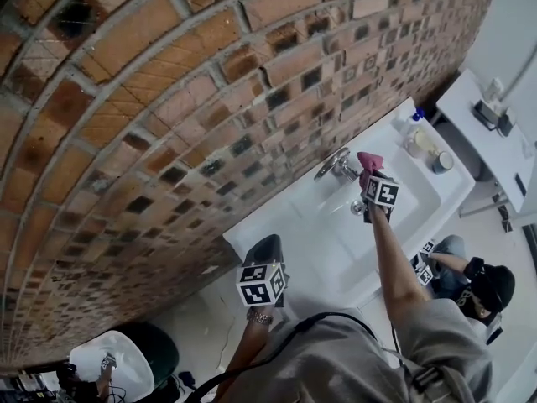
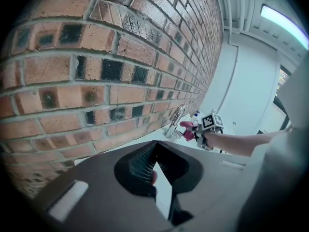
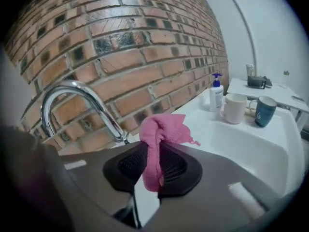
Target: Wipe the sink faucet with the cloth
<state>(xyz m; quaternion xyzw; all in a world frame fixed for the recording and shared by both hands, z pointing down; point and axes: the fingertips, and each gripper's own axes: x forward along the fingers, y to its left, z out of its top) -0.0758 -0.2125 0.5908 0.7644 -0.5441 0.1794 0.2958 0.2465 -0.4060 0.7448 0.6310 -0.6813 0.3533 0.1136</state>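
Observation:
A chrome gooseneck faucet [image 3: 77,93] stands at the back of the white sink [image 3: 270,153], against the brick wall. My right gripper [image 3: 153,151] is shut on a pink cloth [image 3: 161,132], whose bunched top sticks out past the jaws just right of the faucet's base. In the head view the cloth [image 1: 369,159] sits close beside the faucet [image 1: 334,164]; I cannot tell whether they touch. My left gripper [image 1: 267,246] hangs off the sink's left end, its jaws shut and empty [image 2: 155,153]. From there the faucet [image 2: 176,116] and cloth [image 2: 187,128] are far off.
A soap bottle [image 3: 216,94], a white mug [image 3: 235,108] and a dark blue mug [image 3: 263,111] stand on the sink's right end. A brick wall [image 1: 168,99] runs behind. A small white table [image 3: 263,83] lies beyond. Another person [image 1: 478,288] is below the sink's front.

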